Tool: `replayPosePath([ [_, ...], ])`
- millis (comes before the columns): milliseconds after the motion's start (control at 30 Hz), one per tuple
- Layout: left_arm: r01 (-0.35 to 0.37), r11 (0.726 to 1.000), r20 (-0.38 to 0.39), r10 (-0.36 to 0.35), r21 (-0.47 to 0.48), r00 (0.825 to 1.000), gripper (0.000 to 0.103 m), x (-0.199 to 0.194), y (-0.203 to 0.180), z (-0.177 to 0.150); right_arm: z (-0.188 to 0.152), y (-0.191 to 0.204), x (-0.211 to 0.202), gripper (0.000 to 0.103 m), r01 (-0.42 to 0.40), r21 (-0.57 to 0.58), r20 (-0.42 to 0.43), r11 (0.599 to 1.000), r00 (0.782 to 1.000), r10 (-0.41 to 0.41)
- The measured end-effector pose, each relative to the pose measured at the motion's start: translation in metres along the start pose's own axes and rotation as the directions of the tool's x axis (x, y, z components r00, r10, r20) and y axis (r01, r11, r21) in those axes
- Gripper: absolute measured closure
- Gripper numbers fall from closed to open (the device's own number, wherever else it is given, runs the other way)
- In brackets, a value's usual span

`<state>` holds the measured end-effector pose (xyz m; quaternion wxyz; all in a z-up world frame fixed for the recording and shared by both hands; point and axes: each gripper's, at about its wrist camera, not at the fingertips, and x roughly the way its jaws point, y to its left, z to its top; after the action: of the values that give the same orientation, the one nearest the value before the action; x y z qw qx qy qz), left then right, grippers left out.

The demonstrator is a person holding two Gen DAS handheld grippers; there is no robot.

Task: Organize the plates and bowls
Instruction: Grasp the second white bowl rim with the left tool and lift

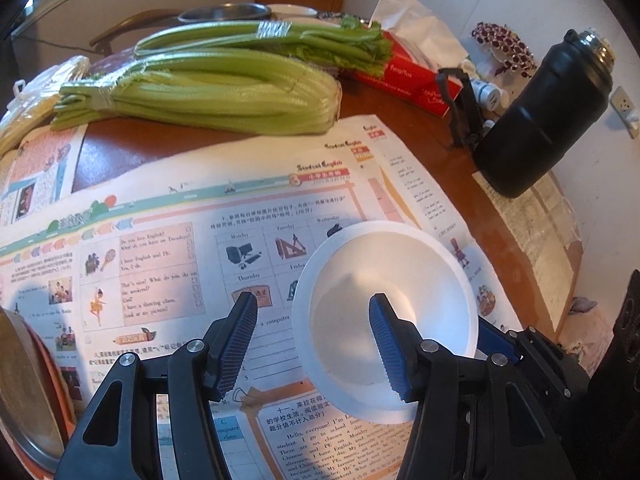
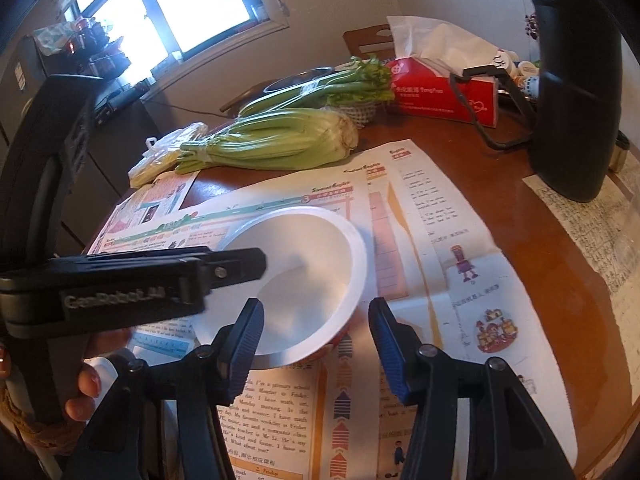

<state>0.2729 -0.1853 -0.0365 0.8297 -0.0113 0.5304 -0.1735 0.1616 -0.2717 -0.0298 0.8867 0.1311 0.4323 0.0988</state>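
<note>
1. The white bowl (image 1: 386, 320) looks light, thin and smooth, so I judge it easily tipped or crushed; I'd pinch its rim.
2. It is plain white, round and empty, resting on the newspaper (image 1: 168, 248).
3. My left gripper (image 1: 314, 346) straddles its near rim, jaws apart; my right gripper (image 2: 316, 350) gapes empty just beside it.

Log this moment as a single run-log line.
stage: approach | target: white bowl on newspaper | left gripper: open, straddling rim | right gripper: open, straddling rim | bowl not gripped
</note>
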Motion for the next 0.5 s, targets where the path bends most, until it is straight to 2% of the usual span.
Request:
replayPosePath([
  [200,0.022,1.0,-0.026,-0.022,-0.004,0.999,0.046,0.007,0.0,-0.001,-0.002,0.01,0.0,0.05,-0.005,-0.038,0.01,0.999,1.0,0.005],
  [333,0.041,0.999,-0.035,-0.041,0.0,0.999,0.058,0.008,-0.001,-0.002,-0.003,0.013,0.001,0.051,-0.009,-0.05,0.006,0.999,1.0,0.01],
  [500,0.032,0.999,-0.035,-0.031,0.015,0.999,0.059,0.006,-0.003,-0.003,-0.005,0.015,0.0,0.051,-0.011,-0.057,0.004,0.998,1.0,0.011],
])
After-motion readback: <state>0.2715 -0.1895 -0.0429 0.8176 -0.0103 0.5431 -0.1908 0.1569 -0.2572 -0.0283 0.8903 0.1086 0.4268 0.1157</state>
